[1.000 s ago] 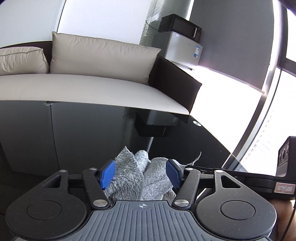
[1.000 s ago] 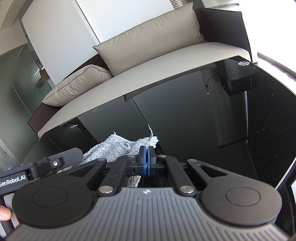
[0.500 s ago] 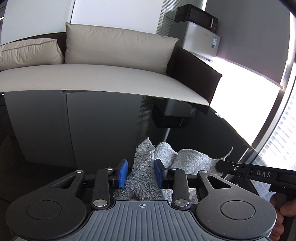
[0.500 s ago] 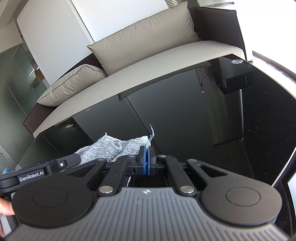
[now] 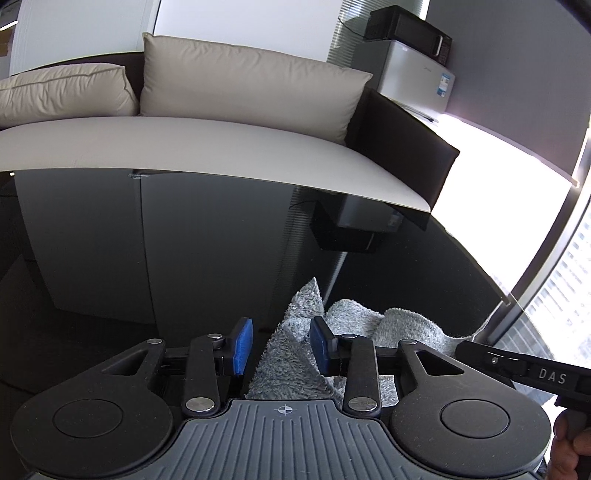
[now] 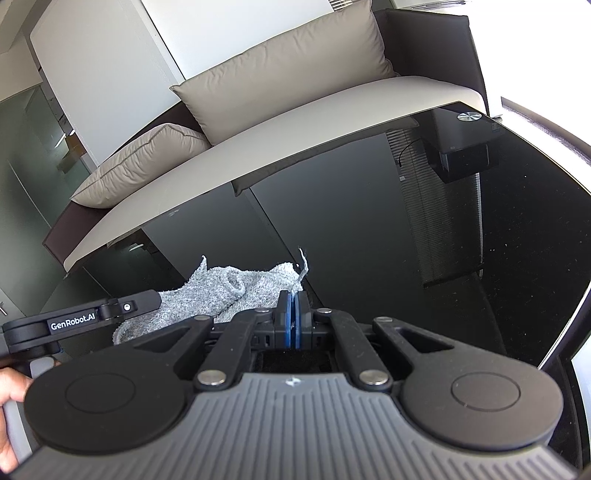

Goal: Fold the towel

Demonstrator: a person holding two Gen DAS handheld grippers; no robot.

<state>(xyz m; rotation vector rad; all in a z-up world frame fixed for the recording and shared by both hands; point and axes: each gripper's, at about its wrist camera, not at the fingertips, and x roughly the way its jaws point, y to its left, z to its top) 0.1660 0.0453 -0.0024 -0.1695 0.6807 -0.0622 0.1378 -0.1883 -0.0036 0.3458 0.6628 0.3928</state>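
The crumpled grey terry towel (image 5: 295, 369) is bunched on the glossy black bench (image 5: 184, 258). Left tongs (image 5: 282, 349) are parted astride it; right tongs (image 6: 294, 319) are pinched on its 3 o'clock edge.

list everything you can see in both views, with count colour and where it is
towel: 1, grey, crumpled on the table at the near edge, between the two tools
table: 1, glossy black, fills the foreground
sofa: 1, beige seat with dark brown frame, behind the table
cushions: 2, beige, leaning on the sofa back
microwave: 1, black, on top of the white cabinet, upper right
cabinet: 1, white, right of the sofa
disc: 1, silver, far corner of the table
left tool: 1, black with blue pads, open, towel fold between the pads
right tool: 1, black with blue pads, shut at the towel's right edge
hands: 2, partly seen at frame edges, holding the tools
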